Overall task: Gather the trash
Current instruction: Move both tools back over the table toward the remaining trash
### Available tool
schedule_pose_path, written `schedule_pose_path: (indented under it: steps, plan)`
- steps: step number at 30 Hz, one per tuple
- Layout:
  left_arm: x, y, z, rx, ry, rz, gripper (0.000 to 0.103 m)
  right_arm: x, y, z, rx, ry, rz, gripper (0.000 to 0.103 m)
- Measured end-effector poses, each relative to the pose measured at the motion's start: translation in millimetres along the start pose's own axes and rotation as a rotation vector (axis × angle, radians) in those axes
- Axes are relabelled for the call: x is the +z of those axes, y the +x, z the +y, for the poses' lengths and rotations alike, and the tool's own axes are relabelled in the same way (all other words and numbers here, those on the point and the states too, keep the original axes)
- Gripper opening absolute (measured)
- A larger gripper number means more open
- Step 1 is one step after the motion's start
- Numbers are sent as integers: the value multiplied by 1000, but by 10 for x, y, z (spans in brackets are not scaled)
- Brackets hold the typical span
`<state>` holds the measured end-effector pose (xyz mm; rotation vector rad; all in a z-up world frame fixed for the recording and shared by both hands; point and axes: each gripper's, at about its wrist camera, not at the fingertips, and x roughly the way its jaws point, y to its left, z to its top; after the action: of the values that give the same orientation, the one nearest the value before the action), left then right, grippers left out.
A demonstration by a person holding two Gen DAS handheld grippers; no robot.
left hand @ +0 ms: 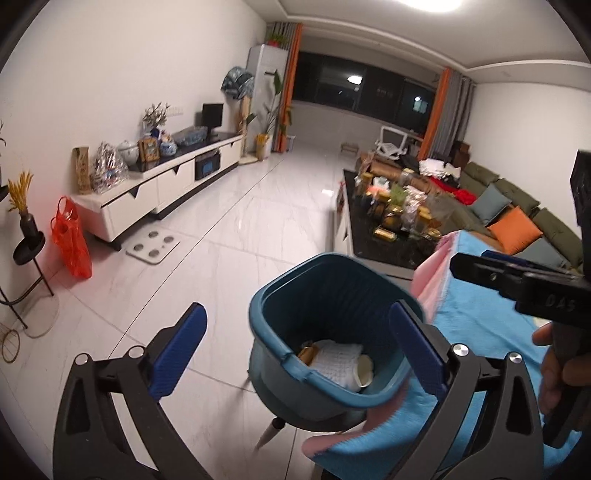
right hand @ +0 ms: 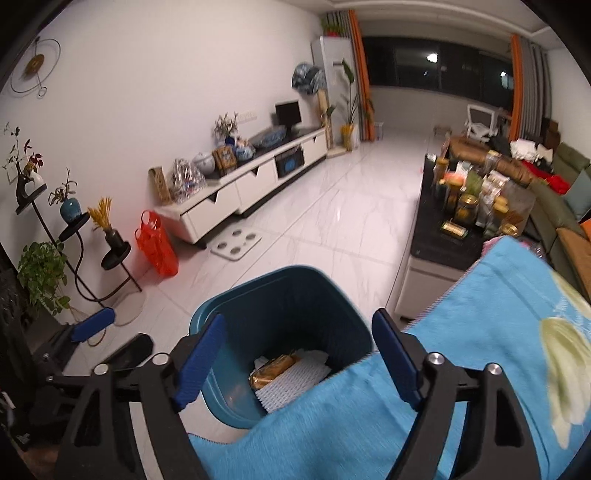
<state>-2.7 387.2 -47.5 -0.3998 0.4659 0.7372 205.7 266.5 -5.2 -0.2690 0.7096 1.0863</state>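
Claws are both standing wide and holding nothing: your left gripper (left hand: pixel 295 350) and right gripper (right hand: pixel 299 354) are hanging just above the teal bin (left hand: pixel 332 291), so dropped trash is lying inside, white paper (left hand: pixel 338 363) and gold wrapper (right hand: pixel 273 369) below.

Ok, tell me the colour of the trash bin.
Teal blue: the trash bin shows best in the left wrist view.

1. White marble-look floor tiles (left hand: pixel 258 206) gleam under a ceiling light (left hand: pixel 432 5).
2. A white TV cabinet (right hand: pixel 258 184) lines the bare wall (left hand: pixel 110 74).
3. Orange curtains (left hand: pixel 291 85) frame dark windows (left hand: pixel 354 88).
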Motion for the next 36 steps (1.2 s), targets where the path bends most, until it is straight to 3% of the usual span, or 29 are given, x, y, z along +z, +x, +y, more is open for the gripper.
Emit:
schedule_pose_path:
  steps: [11,23,36]
  plan:
    - [74,-873,-560,-118,35,-98,97,-301,-712,-319,-91,51,-130,96]
    - [-163,-1431,-1589,-294,136,-171,97,-1010,-1692,-760,-276,145,-272,96]
    - [-675,-1771,-2472,-487,279,-159,97,-2009,-2653,-997,-568,228,-370,96]
